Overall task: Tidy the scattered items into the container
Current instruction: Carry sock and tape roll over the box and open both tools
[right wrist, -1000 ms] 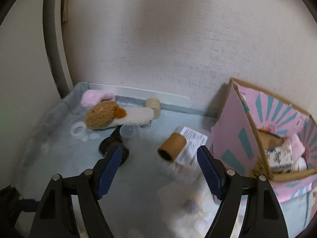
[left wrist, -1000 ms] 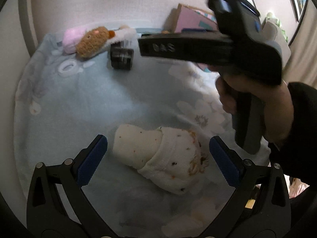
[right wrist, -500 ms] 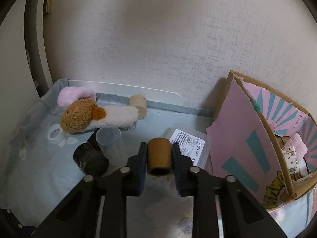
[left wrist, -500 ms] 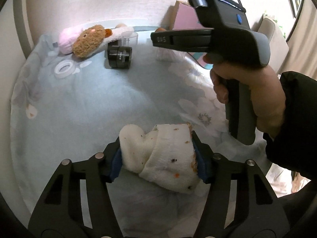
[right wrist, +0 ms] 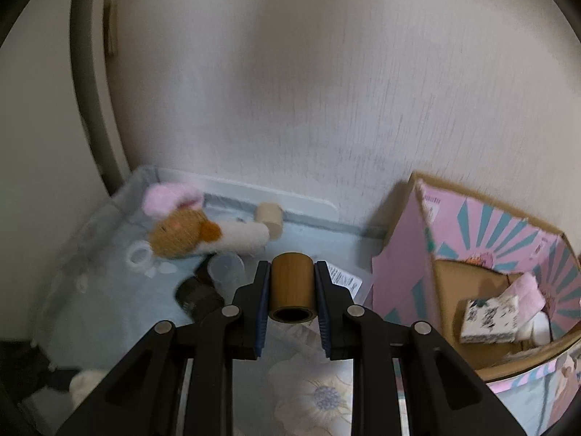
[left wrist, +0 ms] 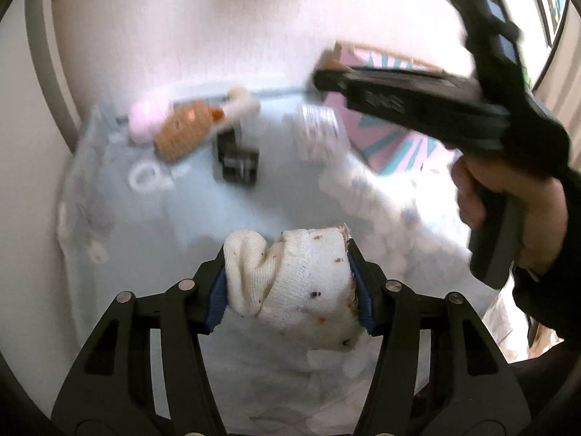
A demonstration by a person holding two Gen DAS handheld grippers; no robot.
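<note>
Now, in the left wrist view, the left gripper (left wrist: 288,283) is squeezing a rolled cream sock (left wrist: 290,287) across its width, both blue pads (left wrist: 217,303) pressing into the knit while the jaws are closing a little further on it; soft fabric gives, so a grip across the thick middle probably keeps it from slipping. The sock is hanging clear of the pale floral cloth (left wrist: 145,225) that covers the surface. At about 2 o'clock the right gripper (left wrist: 328,80) is reaching out level in a person's hand (left wrist: 515,203), its tip pointing toward the pink box (left wrist: 377,134) at about 1 o'clock. Blurred leftovers are lying at 11 o'clock: a plush toy (left wrist: 181,130), a dark jar (left wrist: 238,161) and a white ring (left wrist: 145,178).

Next, in the right wrist view, the right gripper (right wrist: 292,290) is clamping a brown cardboard tube (right wrist: 292,287) by its sides, open end facing the camera, so the round wall sits flat against both pads and seems unlikely to roll. The pink box (right wrist: 406,272) is standing at 3 o'clock with its mouth tipped open, already holding a few items, which makes it the likely container for both loads. A clear cup (right wrist: 227,270) and the plush toy (right wrist: 181,232) are waiting on the cloth at 9 to 10 o'clock, well apart from the box.
</note>
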